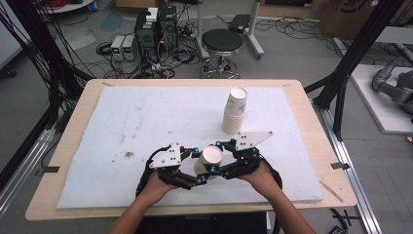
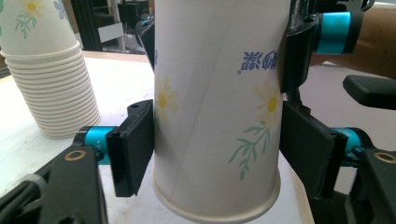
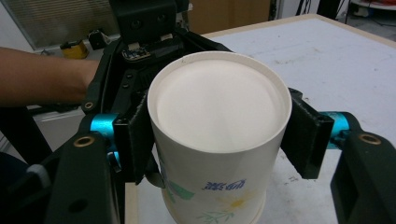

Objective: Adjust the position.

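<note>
An upside-down paper cup (image 1: 210,158) with a daisy print sits between both grippers near the table's front middle. In the left gripper view, my left gripper (image 2: 219,149) presses its black pads (image 2: 133,147) against both sides of the cup (image 2: 210,116), low on its wall near the rolled rim. My right gripper (image 3: 219,135) clamps the cup (image 3: 217,107) just under its recessed base from the opposite side. In the high view, the left gripper (image 1: 199,165) and right gripper (image 1: 216,157) meet at the cup. A tall stack of matching cups (image 1: 234,111) stands behind it.
A white mat (image 1: 146,122) covers the wooden table (image 1: 78,117), with a few dirty marks (image 1: 128,154) at its left. Beyond the far edge are a black stool (image 1: 222,43), computer towers (image 1: 156,29) and cables. Black frame posts (image 1: 341,83) stand at the right.
</note>
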`<state>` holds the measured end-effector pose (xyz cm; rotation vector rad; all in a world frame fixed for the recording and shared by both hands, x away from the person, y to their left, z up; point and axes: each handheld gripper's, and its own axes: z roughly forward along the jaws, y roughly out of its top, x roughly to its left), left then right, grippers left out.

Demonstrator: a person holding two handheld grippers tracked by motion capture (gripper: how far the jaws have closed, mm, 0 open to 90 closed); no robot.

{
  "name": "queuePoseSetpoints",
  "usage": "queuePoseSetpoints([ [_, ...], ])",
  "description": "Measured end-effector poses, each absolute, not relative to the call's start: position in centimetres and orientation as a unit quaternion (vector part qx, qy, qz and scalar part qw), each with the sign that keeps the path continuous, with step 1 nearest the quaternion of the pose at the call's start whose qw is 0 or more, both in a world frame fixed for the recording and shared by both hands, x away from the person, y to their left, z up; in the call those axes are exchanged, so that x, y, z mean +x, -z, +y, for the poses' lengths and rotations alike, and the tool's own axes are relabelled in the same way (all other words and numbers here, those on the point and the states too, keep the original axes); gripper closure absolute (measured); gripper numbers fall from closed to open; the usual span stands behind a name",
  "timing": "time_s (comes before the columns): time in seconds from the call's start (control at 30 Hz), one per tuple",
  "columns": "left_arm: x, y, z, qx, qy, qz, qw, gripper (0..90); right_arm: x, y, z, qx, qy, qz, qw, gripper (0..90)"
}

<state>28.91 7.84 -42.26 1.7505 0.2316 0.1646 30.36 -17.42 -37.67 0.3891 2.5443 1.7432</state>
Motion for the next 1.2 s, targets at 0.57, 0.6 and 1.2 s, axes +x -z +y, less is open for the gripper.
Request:
queuePoseSetpoints([
  [0.57, 29.1, 39.4, 8.3, 0.831, -0.073, 0.070, 0.547, 34.4, 30.6, 36.8, -17.4, 0.115, -0.542, 0.833, 0.016, 20.5],
  [0.6, 29.2, 39.2, 8.3, 0.837, -0.074, 0.065, 0.539, 34.3, 30.6, 36.6, -17.4, 0.106, -0.536, 0.837, 0.018, 20.4],
  [1.2, 29.9, 36.9, 7.3, 0.911, -0.069, 0.028, 0.406, 34.4, 31.0, 36.0, -16.9, 0.047, -0.459, 0.886, 0.040, 20.6],
])
